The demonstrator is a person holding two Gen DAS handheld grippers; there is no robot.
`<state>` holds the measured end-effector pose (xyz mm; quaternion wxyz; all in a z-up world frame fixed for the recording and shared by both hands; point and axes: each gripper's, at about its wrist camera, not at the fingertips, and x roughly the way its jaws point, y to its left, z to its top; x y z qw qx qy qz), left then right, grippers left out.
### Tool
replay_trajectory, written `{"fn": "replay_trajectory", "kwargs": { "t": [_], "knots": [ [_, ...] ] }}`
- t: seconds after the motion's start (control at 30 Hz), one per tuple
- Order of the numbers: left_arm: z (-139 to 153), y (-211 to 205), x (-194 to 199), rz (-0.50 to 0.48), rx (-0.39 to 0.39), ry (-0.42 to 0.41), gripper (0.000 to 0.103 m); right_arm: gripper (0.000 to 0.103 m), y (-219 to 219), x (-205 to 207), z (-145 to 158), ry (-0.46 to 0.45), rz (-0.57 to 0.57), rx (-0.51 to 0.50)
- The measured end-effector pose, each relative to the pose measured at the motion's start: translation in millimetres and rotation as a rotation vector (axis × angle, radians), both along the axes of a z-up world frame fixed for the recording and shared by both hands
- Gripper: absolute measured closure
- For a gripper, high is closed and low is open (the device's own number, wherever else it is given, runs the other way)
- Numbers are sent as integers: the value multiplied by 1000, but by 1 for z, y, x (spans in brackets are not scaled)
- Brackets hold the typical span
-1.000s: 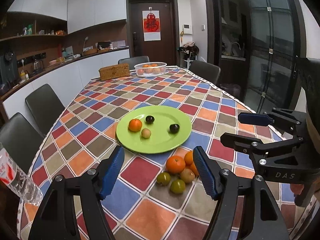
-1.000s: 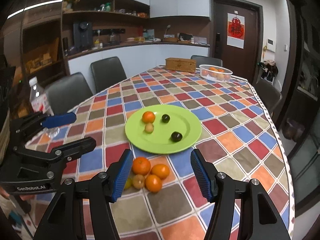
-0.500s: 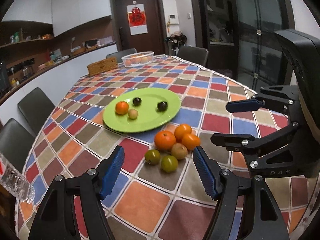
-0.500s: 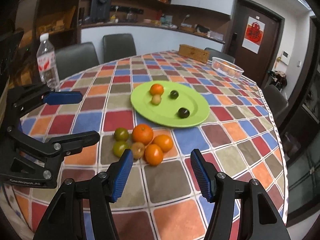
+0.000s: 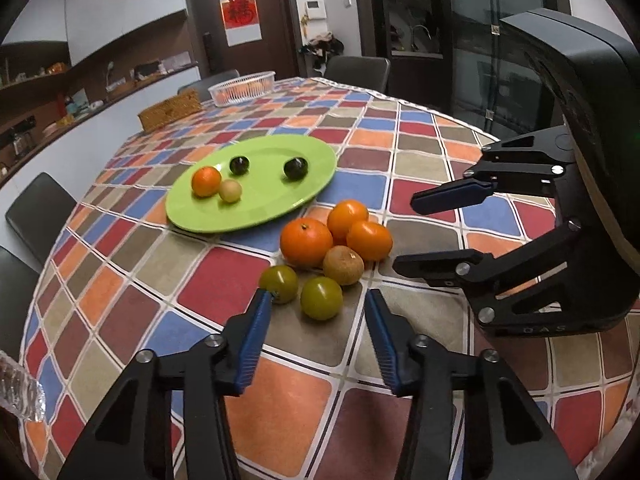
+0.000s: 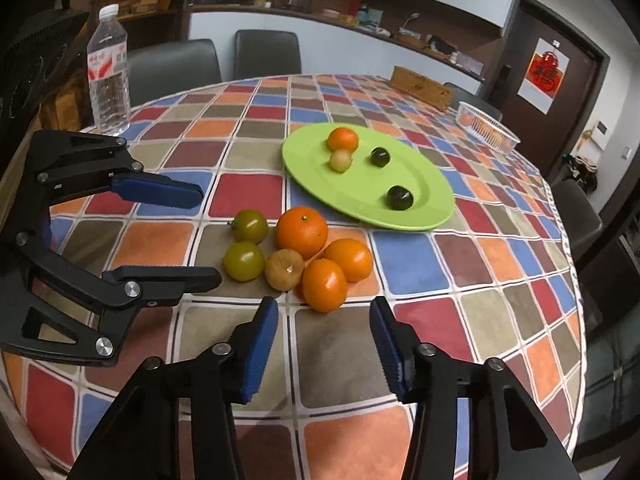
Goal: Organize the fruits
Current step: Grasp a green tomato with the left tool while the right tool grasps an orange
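Note:
A green plate holds one orange, a pale small fruit and two dark plums. In front of it lies a loose pile: three oranges, a brown fruit and two green tomatoes. My left gripper is open and empty, its fingertips either side of the nearest green tomato. My right gripper is open and empty, just short of the nearest orange. Each gripper shows in the other's view, the right one and the left one.
The checkered tablecloth covers a large table. A water bottle stands at the left edge. A white basket of fruit and a wicker box sit at the far end. Chairs surround the table.
Both grippers have come down and forward toward the loose fruit pile, which now looms larger. Both stay open; no fruit has moved.

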<state>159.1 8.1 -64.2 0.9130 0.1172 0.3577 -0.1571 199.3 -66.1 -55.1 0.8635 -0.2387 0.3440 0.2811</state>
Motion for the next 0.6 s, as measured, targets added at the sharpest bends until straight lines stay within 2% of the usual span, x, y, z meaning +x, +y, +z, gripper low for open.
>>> {"fn": "replay_trajectory", "kwargs": {
  "t": [0.33,0.43,0.6],
  "knots": [
    [-12,-2,20,1,-28,67,68,61,2,18,-14,41,-1,-11],
    [-16,-4,26,-1,-38,90,68,66,2,23,-17,58,0,-9],
    [-20,-5,31,8,-37,104,69,66,4,29,-19,75,7,-2]
  ]
}}
